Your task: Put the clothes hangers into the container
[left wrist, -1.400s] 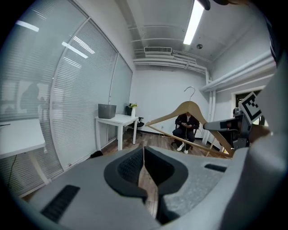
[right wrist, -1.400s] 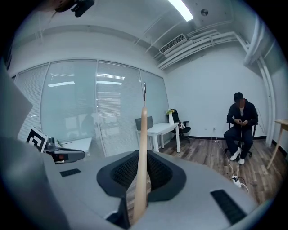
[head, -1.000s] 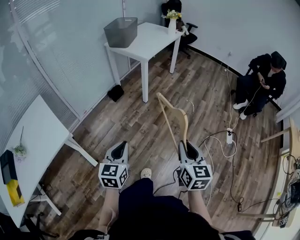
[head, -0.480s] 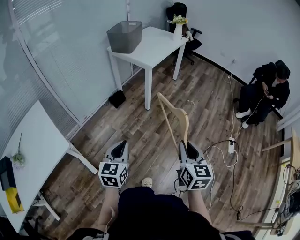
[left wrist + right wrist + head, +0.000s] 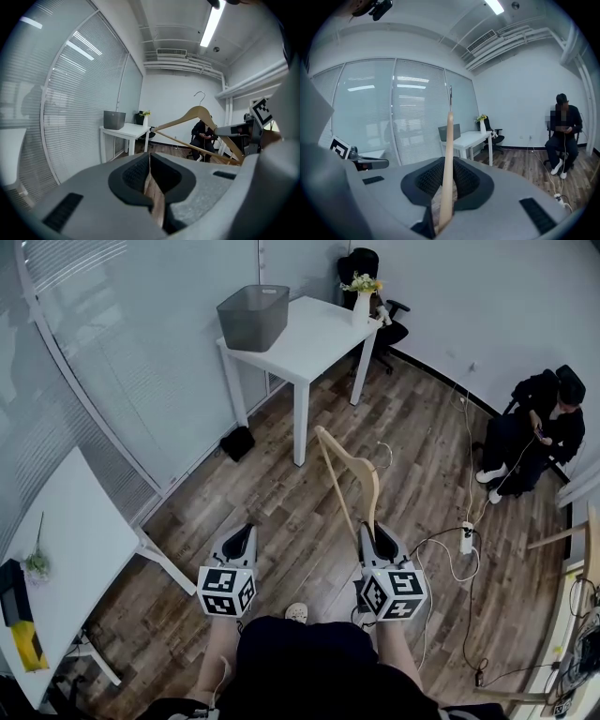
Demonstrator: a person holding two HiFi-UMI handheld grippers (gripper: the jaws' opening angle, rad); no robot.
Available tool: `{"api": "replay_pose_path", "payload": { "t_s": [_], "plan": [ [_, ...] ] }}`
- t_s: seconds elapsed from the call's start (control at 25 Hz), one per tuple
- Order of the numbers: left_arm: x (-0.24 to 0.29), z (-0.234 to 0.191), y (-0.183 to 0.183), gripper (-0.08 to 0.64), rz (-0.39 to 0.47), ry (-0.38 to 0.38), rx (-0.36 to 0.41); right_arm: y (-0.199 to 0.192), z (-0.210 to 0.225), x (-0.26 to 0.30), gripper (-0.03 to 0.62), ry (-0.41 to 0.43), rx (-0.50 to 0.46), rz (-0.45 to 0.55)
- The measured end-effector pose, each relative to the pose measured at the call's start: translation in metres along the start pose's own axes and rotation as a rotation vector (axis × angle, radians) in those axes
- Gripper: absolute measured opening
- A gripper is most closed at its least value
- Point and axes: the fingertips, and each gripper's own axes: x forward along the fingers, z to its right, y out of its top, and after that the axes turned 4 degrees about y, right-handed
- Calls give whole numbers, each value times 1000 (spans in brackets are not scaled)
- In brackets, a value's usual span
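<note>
Head view: two tools, each carrying one cube with black-and-white square markers; no lettering is readable. The left tool point(image 5: 242, 532) has its jaws together with nothing in them. The right tool point(image 5: 375, 531) grips one wooden clothes hanger point(image 5: 352, 479) by one end of it, so the hanger rises toward 12 o'clock over the wood floor point(image 5: 281, 493), metal hook at the far end. One grey container point(image 5: 253, 317) stands at 11 o'clock from the tools on a white desk point(image 5: 319, 334), well apart from the hanger. One vase of flowers point(image 5: 362, 298) stands at that desk's far corner. A second white desk point(image 5: 66, 521) lies at 9 o'clock. One seated person point(image 5: 539, 423) is at 2 o'clock.

Left gripper view: the left tool point(image 5: 149, 157) is closed and empty, with a sliver of floor showing behind the pads. The hanger point(image 5: 199, 112) shows at 1 o'clock, and the container point(image 5: 114, 120) at 10 o'clock.

Right gripper view: the right tool point(image 5: 446, 180) clamps the hanger point(image 5: 448, 140), which stands upright between the pads. The container point(image 5: 456, 132) is just right of it on the desk point(image 5: 471, 137), and the person point(image 5: 563, 136) is at 3 o'clock.
</note>
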Motion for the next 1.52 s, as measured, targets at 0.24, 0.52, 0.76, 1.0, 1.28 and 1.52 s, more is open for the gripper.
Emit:
{"api": "replay_pose_path", "payload": {
  "t_s": [0.24,0.52,0.76,1.0,1.28,1.52],
  "plan": [
    [0,7,-1,18,4,7,-1,-4,10,0,71,5,7,-6],
    [-7,0,-10,18,-32,38,-4,-6,23,1,71,-7,20,-12],
    [0,5,-12,18,-46,40,6,-10,25,15,71,21,36,-20],
    [22,-16,-9,18,-48,84,-12,-4,30,53,71,58,26,-30],
    [71,-31,11,18,-39,98,-28,18,44,110,71,106,1,-49],
    [117,-40,24,18,-41,103,-35,30,64,154,71,125,6,-64]
  ]
}}
